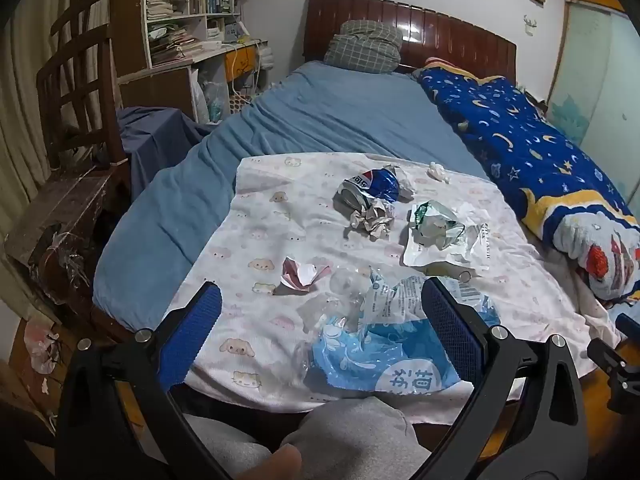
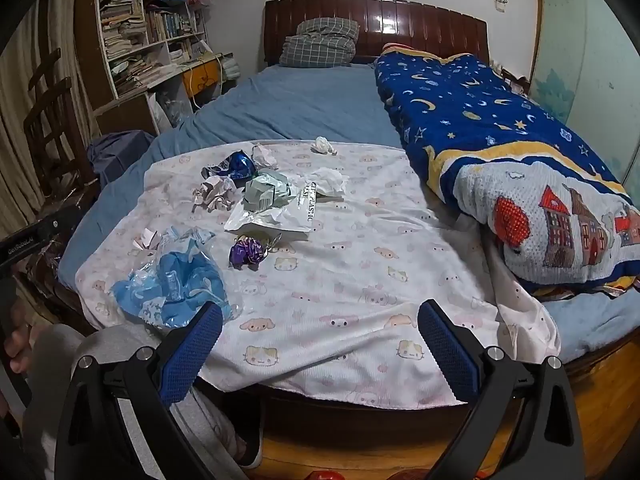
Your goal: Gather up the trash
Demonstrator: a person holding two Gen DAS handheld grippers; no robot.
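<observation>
Several pieces of trash lie on a white cartoon-print cloth (image 1: 260, 240) (image 2: 360, 248) at the foot of the bed. A blue plastic bag (image 1: 384, 352) (image 2: 176, 284) lies nearest, by clear crumpled plastic (image 1: 340, 304). Farther off are a pink paper scrap (image 1: 300, 274), a crushed blue can (image 1: 370, 188) (image 2: 234, 166), crumpled paper (image 1: 370, 218) (image 2: 214, 196), a white pouch (image 1: 444, 232) (image 2: 276, 210), a purple wrapper (image 2: 246, 254) and a tissue ball (image 1: 438, 170) (image 2: 324, 145). My left gripper (image 1: 322, 304) hangs open over the blue bag. My right gripper (image 2: 320, 322) is open above bare cloth.
A blue star-print quilt (image 1: 520, 132) (image 2: 480, 120) lies folded along the bed's right side. Checked pillows (image 1: 364, 46) (image 2: 320, 42) rest at the headboard. A dark wooden chair (image 1: 76, 92) and bookshelves (image 2: 132, 20) stand left. A person's grey-clad knee (image 1: 352, 432) is below.
</observation>
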